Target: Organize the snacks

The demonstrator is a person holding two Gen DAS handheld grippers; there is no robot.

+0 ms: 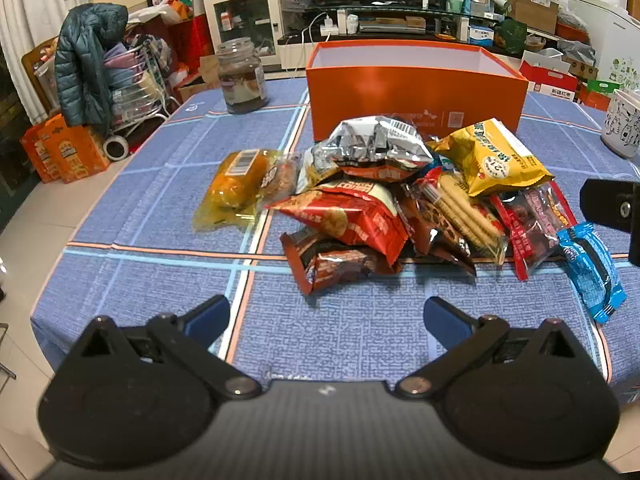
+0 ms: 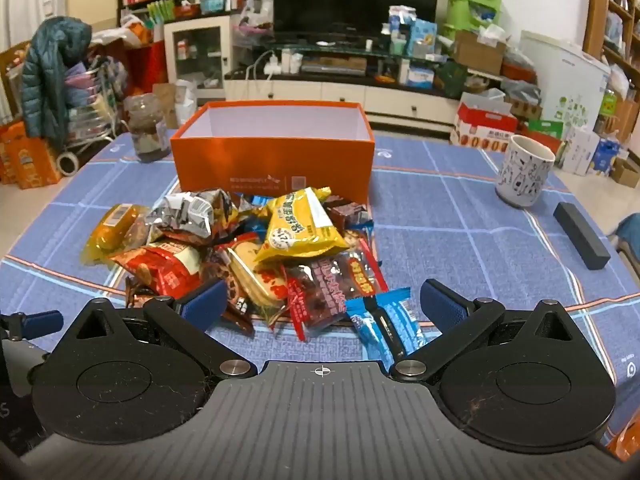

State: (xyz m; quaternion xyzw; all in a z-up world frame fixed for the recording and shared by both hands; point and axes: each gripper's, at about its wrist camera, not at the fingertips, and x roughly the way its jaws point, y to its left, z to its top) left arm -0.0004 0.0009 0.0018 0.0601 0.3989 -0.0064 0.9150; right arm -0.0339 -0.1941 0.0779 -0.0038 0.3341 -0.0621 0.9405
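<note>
Both grippers, the left gripper [image 1: 326, 316] and the right gripper [image 2: 322, 304], hover with fingers spread wide and holding nothing over the near edge of the blue-clothed table [image 1: 360, 340]. Between the right one's fingers lies a blue wrapper [image 2: 386, 326], its long axis running away toward the snack pile [image 2: 240, 248]. That pile sits mid-table, just before the open orange box [image 2: 276, 160], whose long side parallels the near edge.

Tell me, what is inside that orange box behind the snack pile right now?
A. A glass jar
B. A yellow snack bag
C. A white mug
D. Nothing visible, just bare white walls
D: the orange box shows only its bare white inner walls, while the snack pile lies on the tablecloth in front of it.
</note>
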